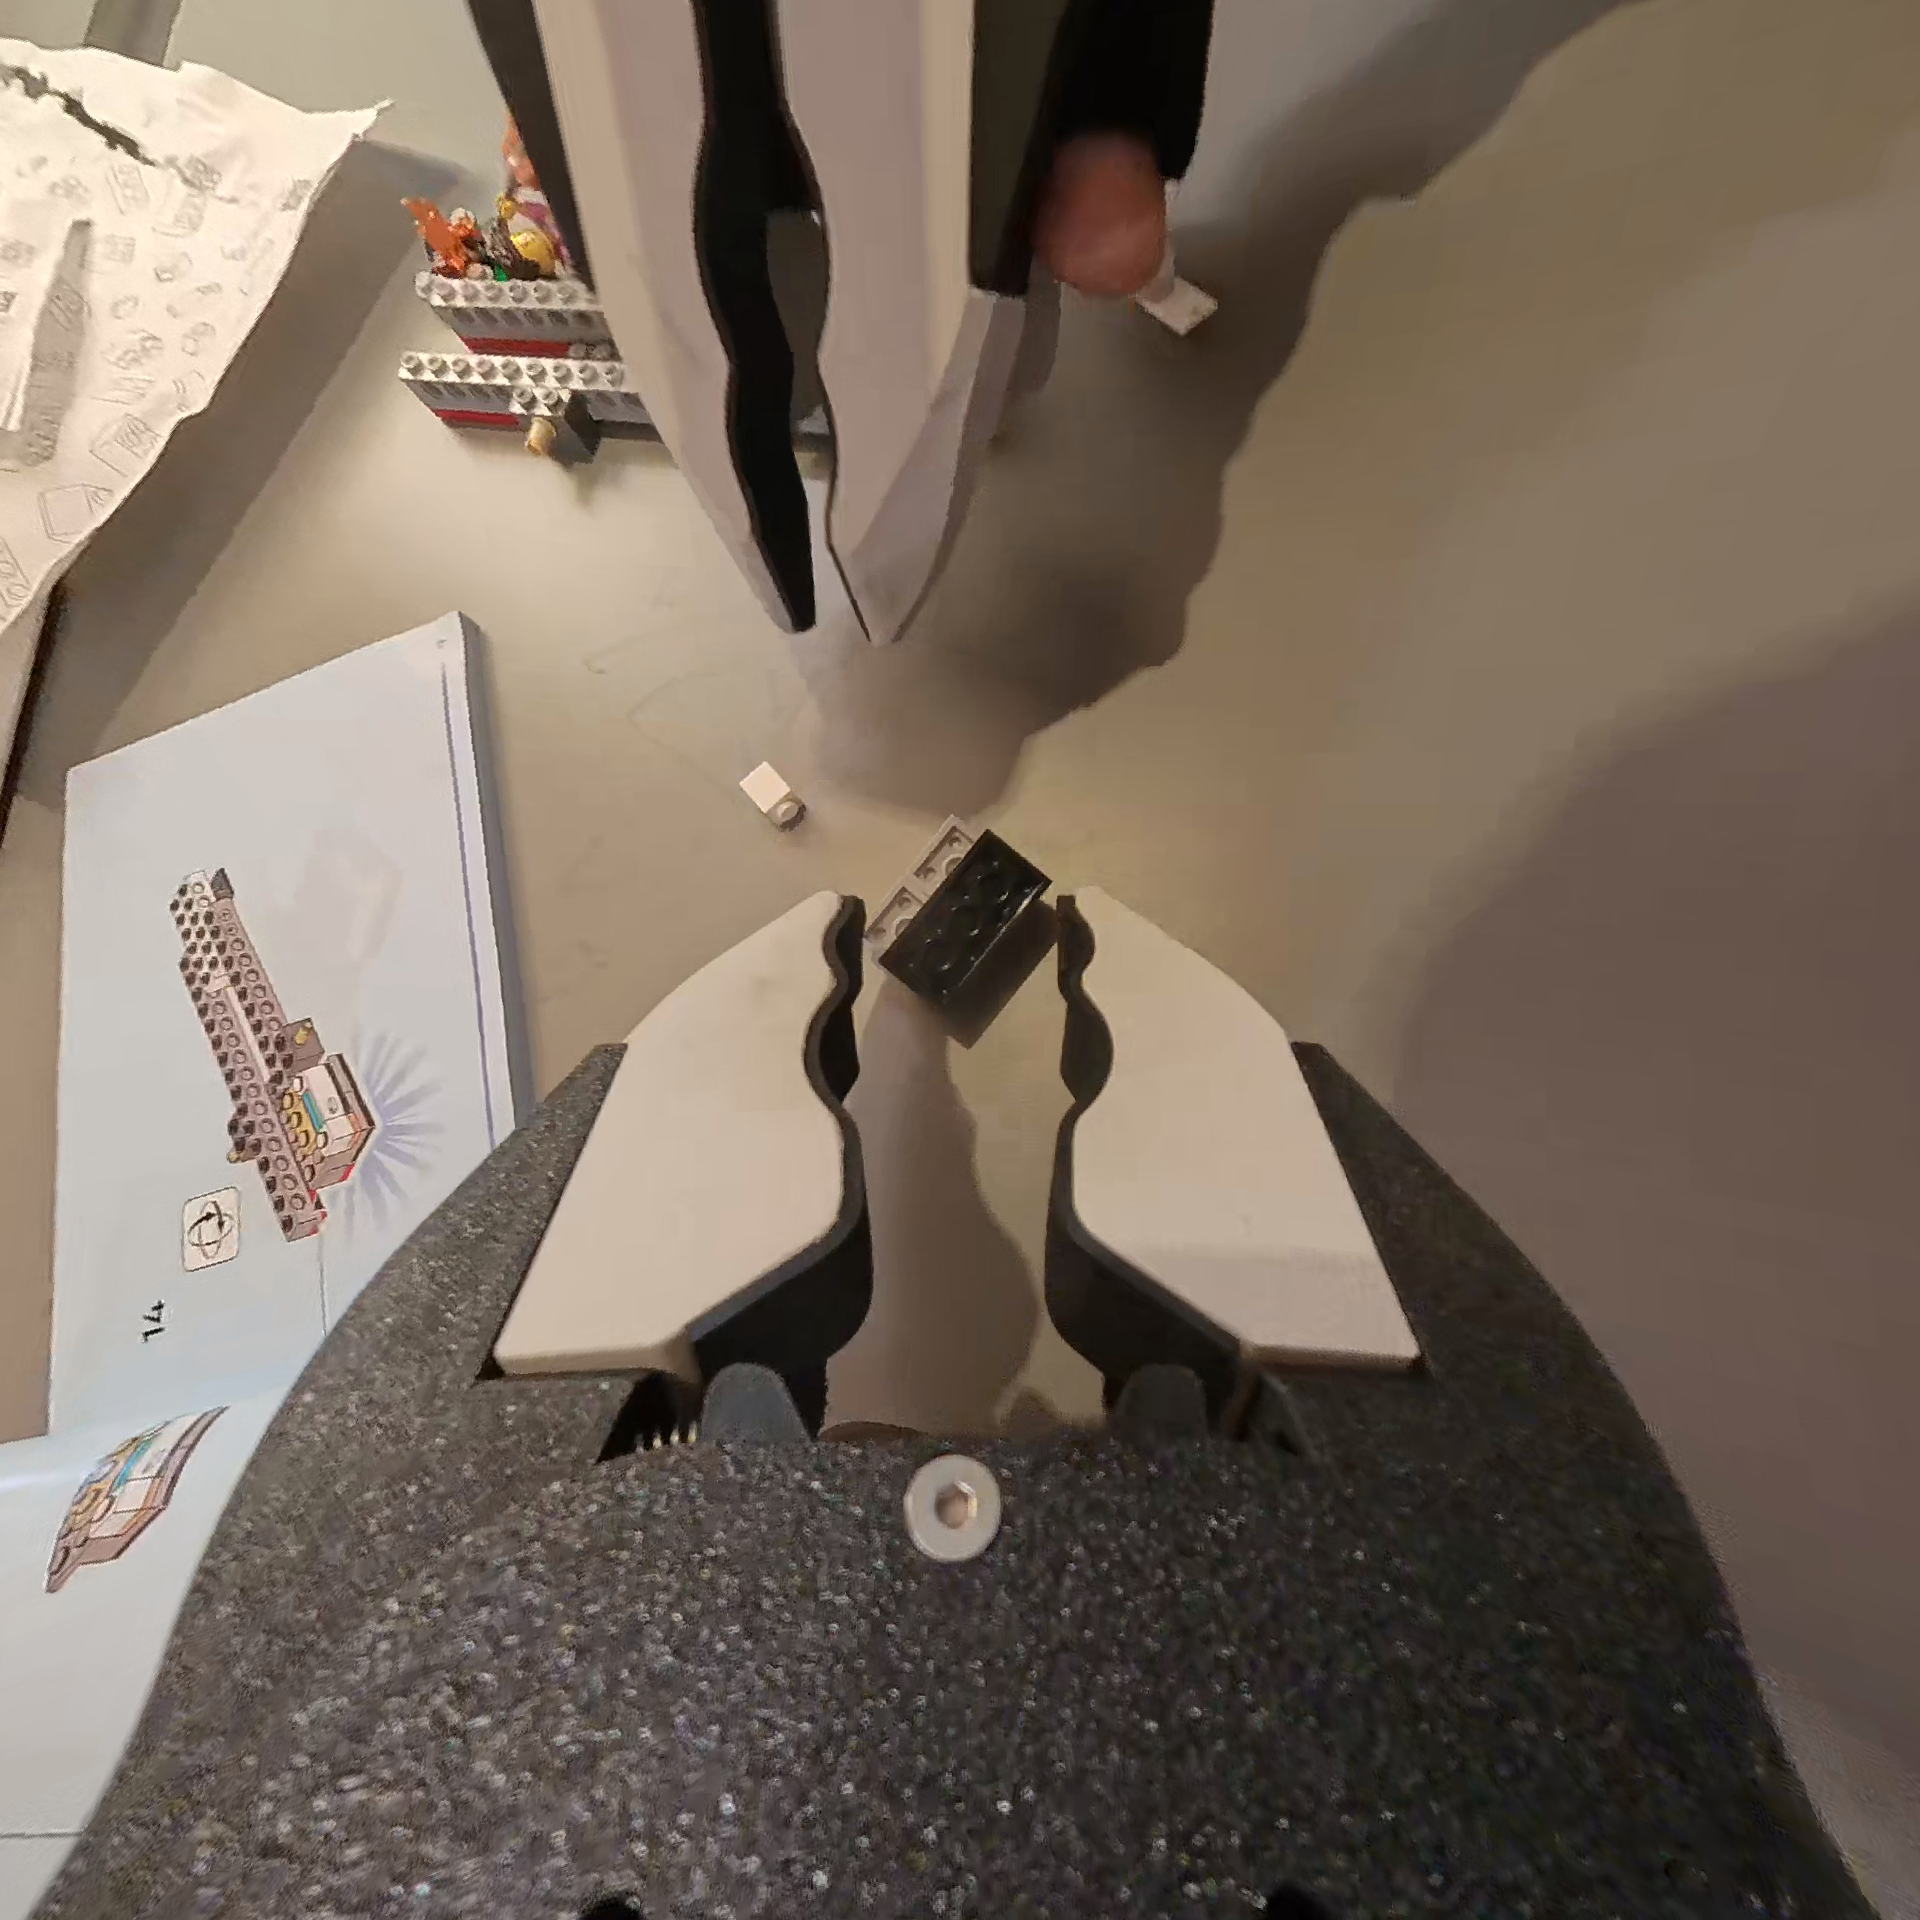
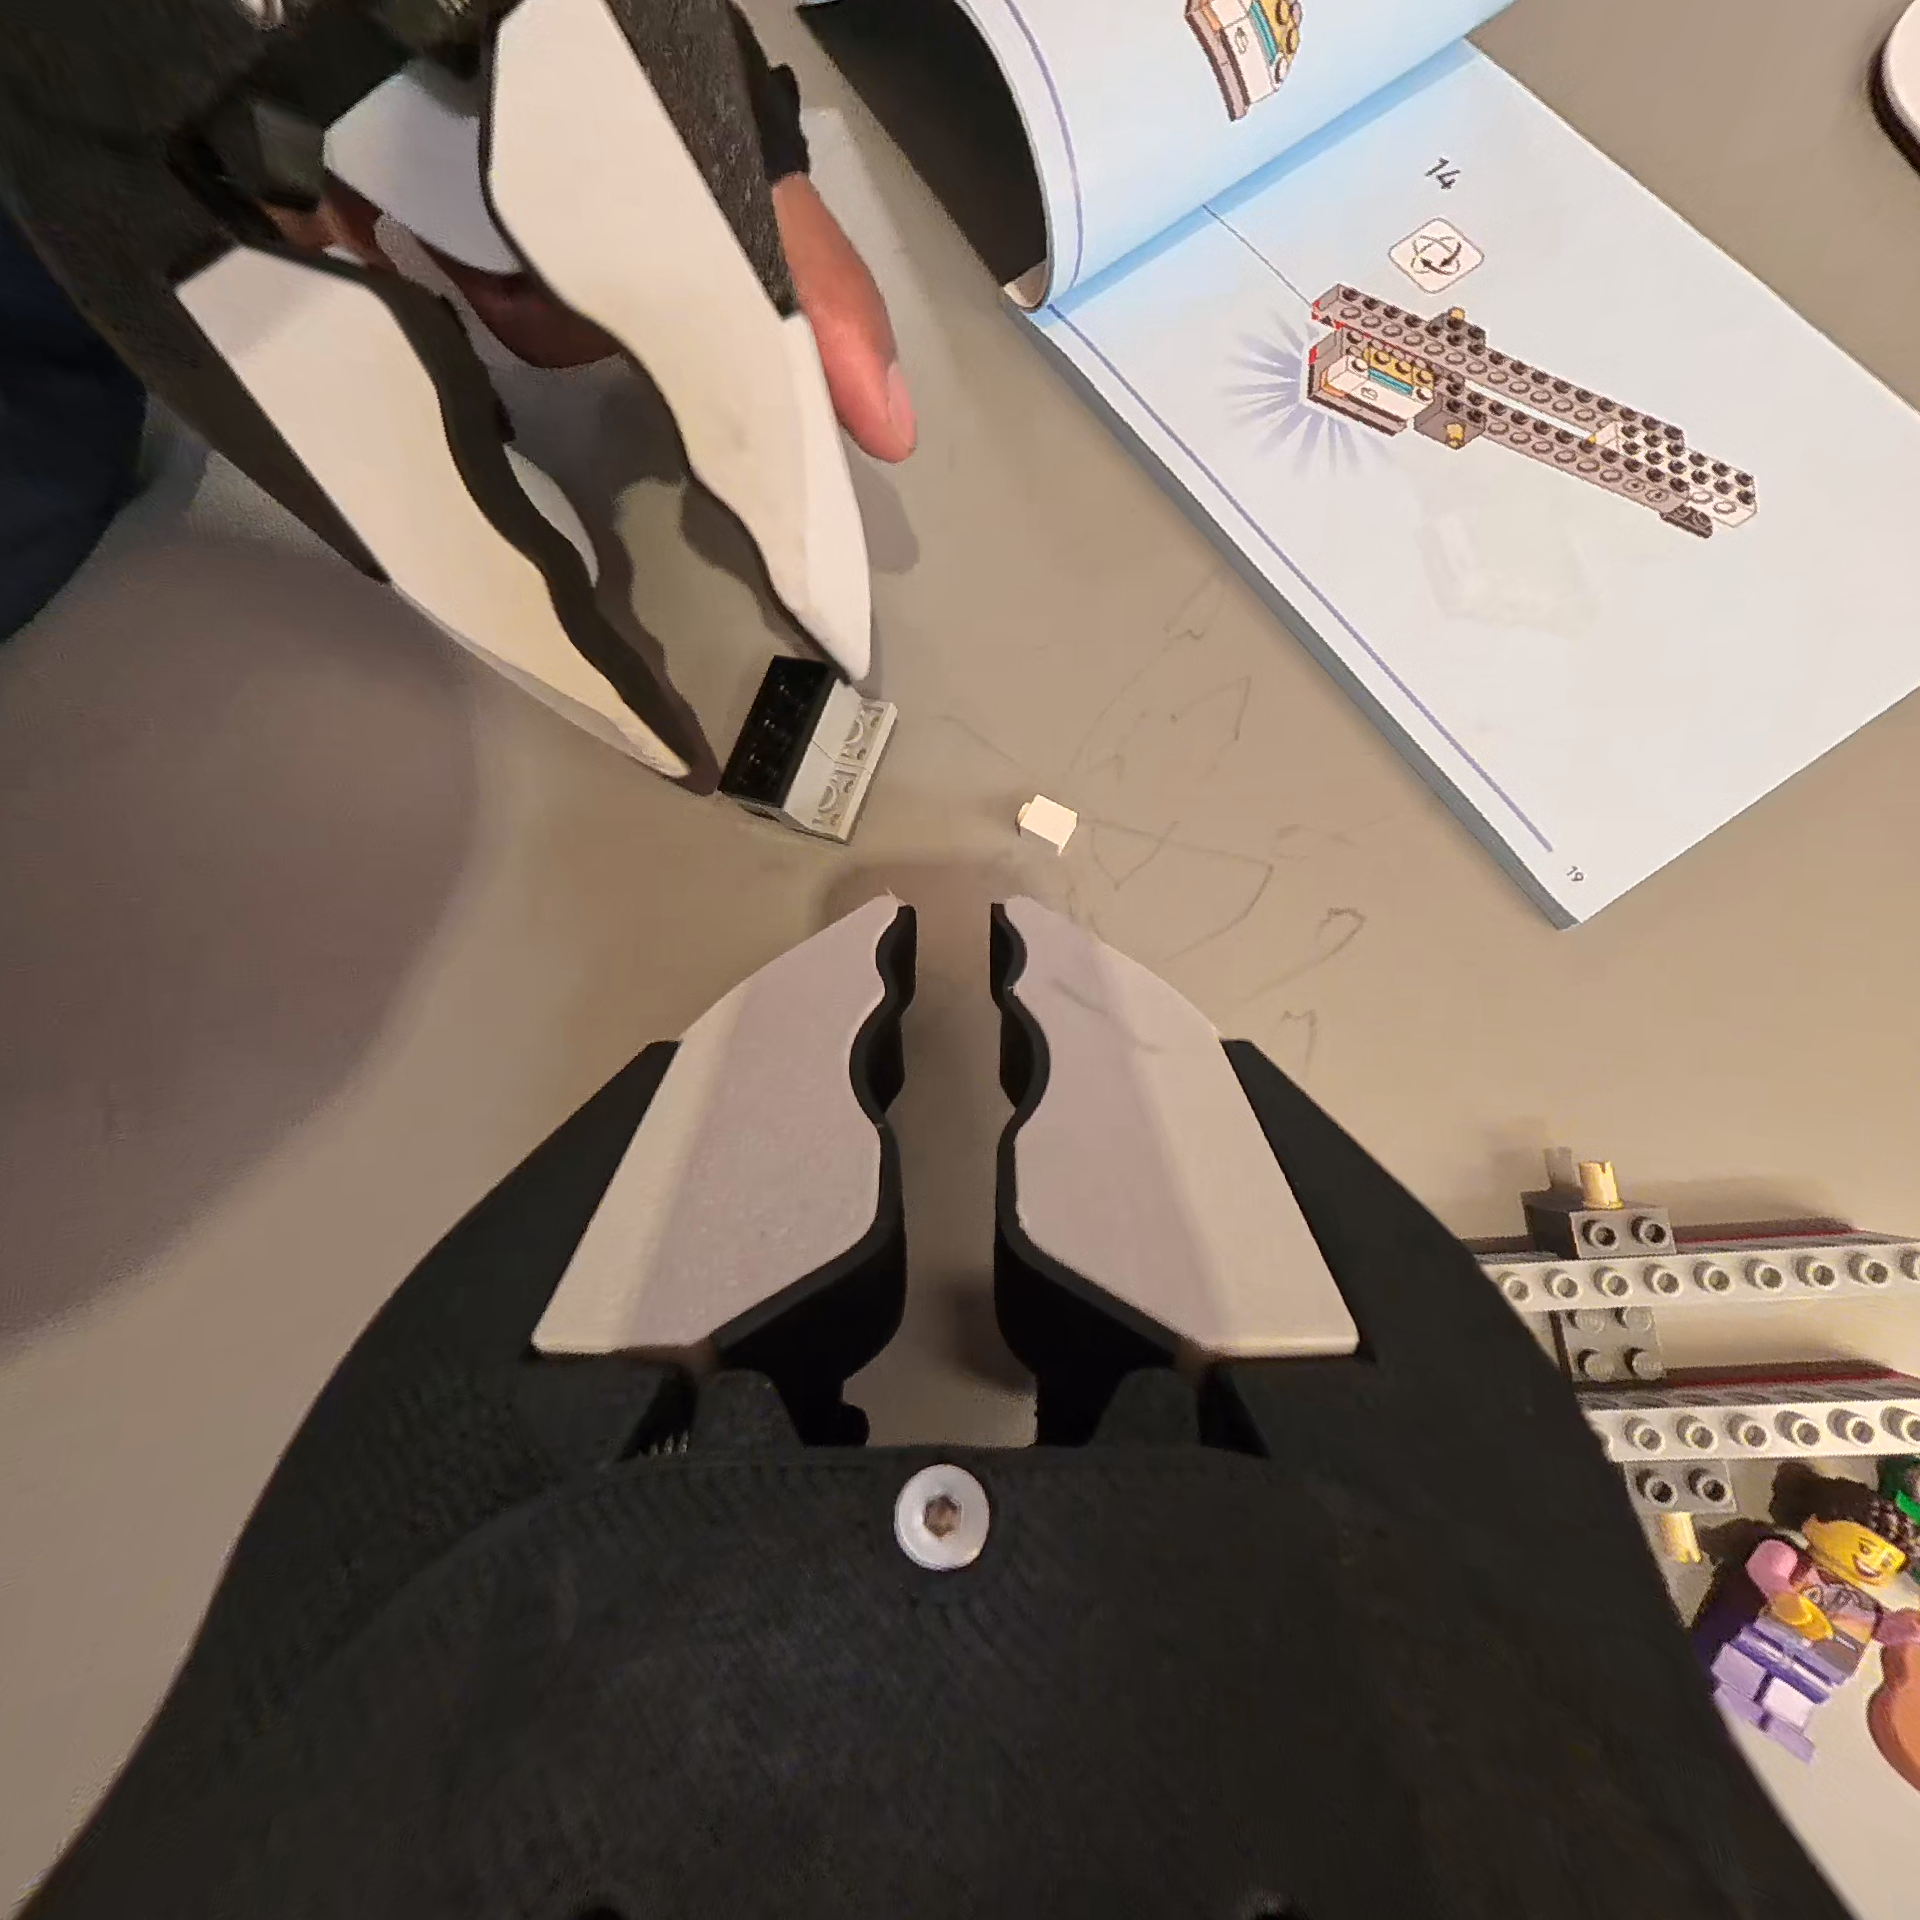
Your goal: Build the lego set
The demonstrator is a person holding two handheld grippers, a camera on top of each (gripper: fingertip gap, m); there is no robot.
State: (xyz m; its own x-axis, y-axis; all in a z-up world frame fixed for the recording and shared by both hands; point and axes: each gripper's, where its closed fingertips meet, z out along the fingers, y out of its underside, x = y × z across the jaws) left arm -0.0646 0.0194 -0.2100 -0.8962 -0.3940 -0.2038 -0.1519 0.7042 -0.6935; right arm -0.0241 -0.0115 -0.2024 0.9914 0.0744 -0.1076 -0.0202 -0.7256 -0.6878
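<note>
- Left hand-held gripper (image 1: pixel 961 914): fingers apart, straddling a black brick (image 1: pixel 966 940) with grey pieces (image 1: pixel 914 883) stuck to its side; visible gaps on both sides, so not clamped. Brick resting on the tabletop (image 1: pixel 1455 727).
- Right hand-held gripper (image 2: pixel 953 914): fingers slightly apart, nothing between them, hovering over bare tabletop, tips pointing toward the left one.
- Small white brick (image 2: pixel 1047 816) lying loose just beyond the right tips, near the black brick.
- Open instruction booklet (image 2: pixel 1558 520) off to one side.
- Grey brick build (image 2: pixel 1714 1351) with a purple minifigure (image 2: pixel 1808 1621) beside the right gripper.
</note>
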